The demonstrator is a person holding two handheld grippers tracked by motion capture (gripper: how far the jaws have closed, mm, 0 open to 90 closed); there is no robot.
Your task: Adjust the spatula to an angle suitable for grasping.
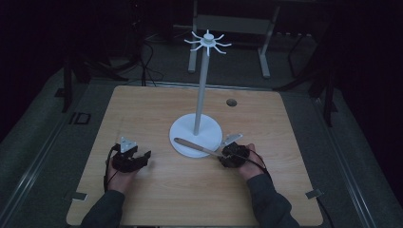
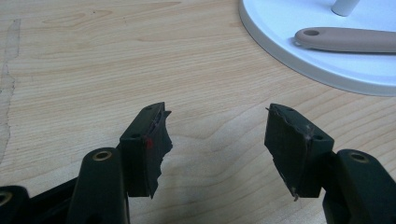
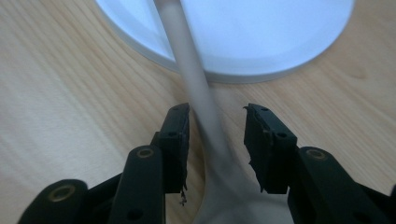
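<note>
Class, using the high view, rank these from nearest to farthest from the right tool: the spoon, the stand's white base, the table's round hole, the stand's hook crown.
1. Spoon: between the right tool's jaws.
2. White base: just beyond, toward the table's middle.
3. Round hole: far edge.
4. Hook crown: atop the pole, farthest.

The high view is dim, its surroundings near black. Both gripper views are brightly and evenly lit; the right one smears the spoon handle (image 3: 196,93) with blur, while the table (image 2: 93,60) grain stays sharp.
</note>
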